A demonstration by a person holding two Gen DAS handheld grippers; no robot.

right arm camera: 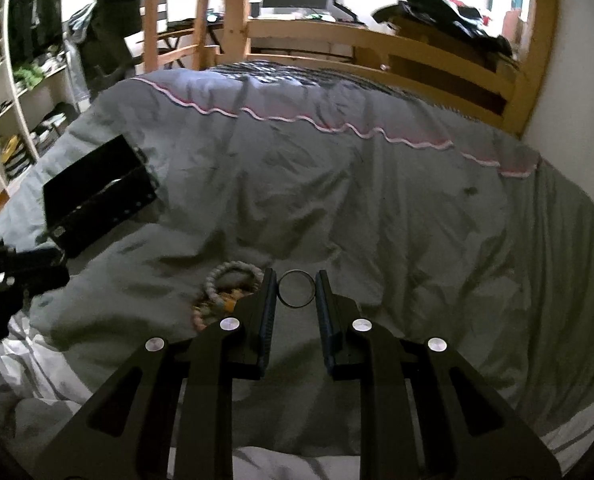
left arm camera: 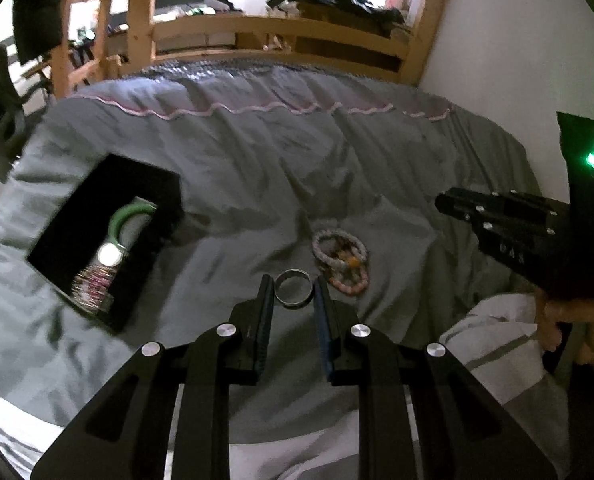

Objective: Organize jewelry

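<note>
- A bed (left arm camera: 257,168) with a wrinkly grey blanket (right arm camera: 337,208).
- A black box (left arm camera: 77,216) lies open on the blanket.
- A pile of bead bracelets (left arm camera: 341,260) lies near the box.

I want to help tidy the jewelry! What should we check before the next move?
1. Left gripper holds its ring: ok, it sits snug between the pads.
2. Right gripper holds its own ring: ok, looks snug too.
3. Black box open: ok.
4. Free room in the box beside the green bangle: cannot tell.
5. Grippers well apart: ok.
6. All jewelry put away: not ok, bracelets lie on the bed.
</note>
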